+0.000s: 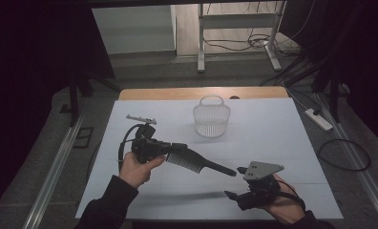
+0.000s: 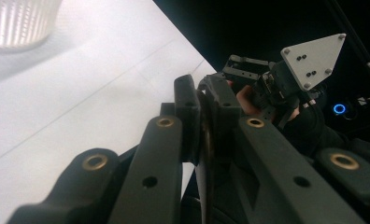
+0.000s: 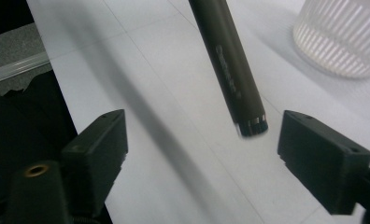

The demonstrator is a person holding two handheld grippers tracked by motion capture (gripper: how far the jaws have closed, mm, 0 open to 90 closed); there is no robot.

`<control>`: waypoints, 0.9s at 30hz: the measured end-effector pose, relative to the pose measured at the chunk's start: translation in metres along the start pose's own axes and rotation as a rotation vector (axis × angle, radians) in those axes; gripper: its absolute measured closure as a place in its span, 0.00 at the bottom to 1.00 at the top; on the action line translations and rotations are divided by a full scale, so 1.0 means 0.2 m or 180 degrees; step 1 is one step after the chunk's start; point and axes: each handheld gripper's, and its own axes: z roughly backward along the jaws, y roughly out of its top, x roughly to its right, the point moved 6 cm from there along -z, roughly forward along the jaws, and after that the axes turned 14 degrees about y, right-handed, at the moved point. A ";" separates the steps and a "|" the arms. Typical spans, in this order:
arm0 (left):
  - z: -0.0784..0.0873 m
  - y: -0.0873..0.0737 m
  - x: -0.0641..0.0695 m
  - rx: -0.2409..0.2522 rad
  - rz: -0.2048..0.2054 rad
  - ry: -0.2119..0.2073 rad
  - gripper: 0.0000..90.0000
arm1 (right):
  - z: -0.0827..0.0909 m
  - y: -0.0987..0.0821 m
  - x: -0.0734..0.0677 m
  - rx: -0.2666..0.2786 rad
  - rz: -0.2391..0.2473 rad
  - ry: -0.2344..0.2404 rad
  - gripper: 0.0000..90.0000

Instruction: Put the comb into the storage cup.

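The right gripper (image 1: 236, 182), at five o'clock on the white table (image 1: 273, 143), has its jaws spread wide, pressing on nothing; the black comb's (image 1: 196, 161) handle tip hangs between them without touching either pad. The left gripper (image 1: 170, 151), at eight o'clock, is clamped on the comb's toothed end, holding it above the table, handle pointing toward four o'clock. A white basket (image 1: 211, 116) stands at twelve o'clock
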 end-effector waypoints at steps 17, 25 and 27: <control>0.07 0.06 -0.05 0.0104 0.0023 0.0147 0.93 | 0.09 -0.07 0.09 0.0087 -0.0433 -0.0093 0.02; 0.10 0.09 -0.08 0.0152 0.0044 0.0219 0.93 | 0.14 -0.12 0.12 0.0054 -0.0554 -0.0188 0.00; 0.11 0.10 -0.08 0.0163 0.0050 0.0227 0.93 | 0.15 -0.13 0.13 0.0057 -0.0582 -0.0205 0.00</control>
